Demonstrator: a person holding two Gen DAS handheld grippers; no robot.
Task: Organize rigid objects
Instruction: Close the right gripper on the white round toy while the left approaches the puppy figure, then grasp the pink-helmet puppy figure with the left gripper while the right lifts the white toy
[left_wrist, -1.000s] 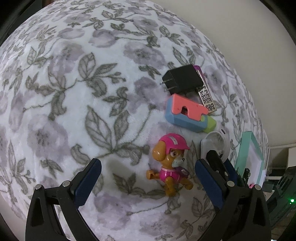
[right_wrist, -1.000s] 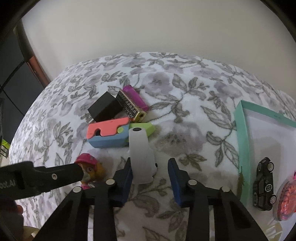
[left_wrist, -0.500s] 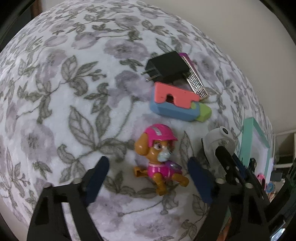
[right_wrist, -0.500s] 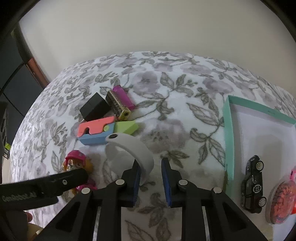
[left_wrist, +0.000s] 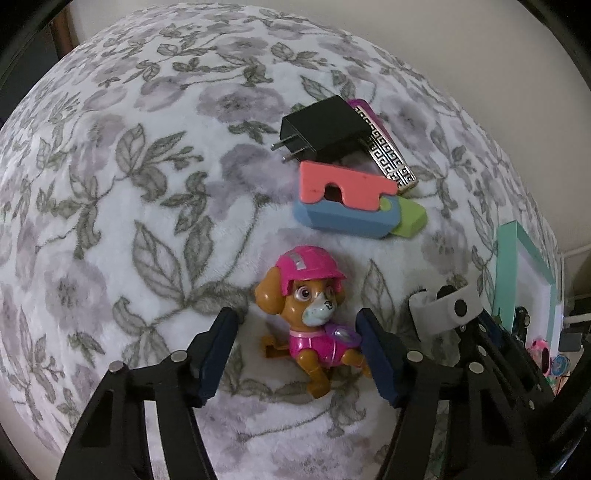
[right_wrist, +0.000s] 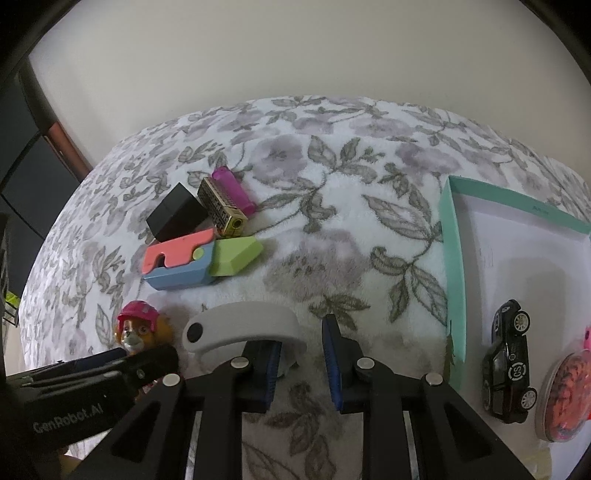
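Left wrist view: my left tongs are spreading apart around the puppy figure; at 3 o'clock, my right tongs are clamping the grey band.

1. We see a puppy figure in a pink helmet, lying on the floral blanket.
2. A curved white band stands on edge just beside it.
3. Farther back, a pink, blue and green block set touches a black charger, a patterned lighter and a purple lighter.
4. A black toy car lies in the teal tray.
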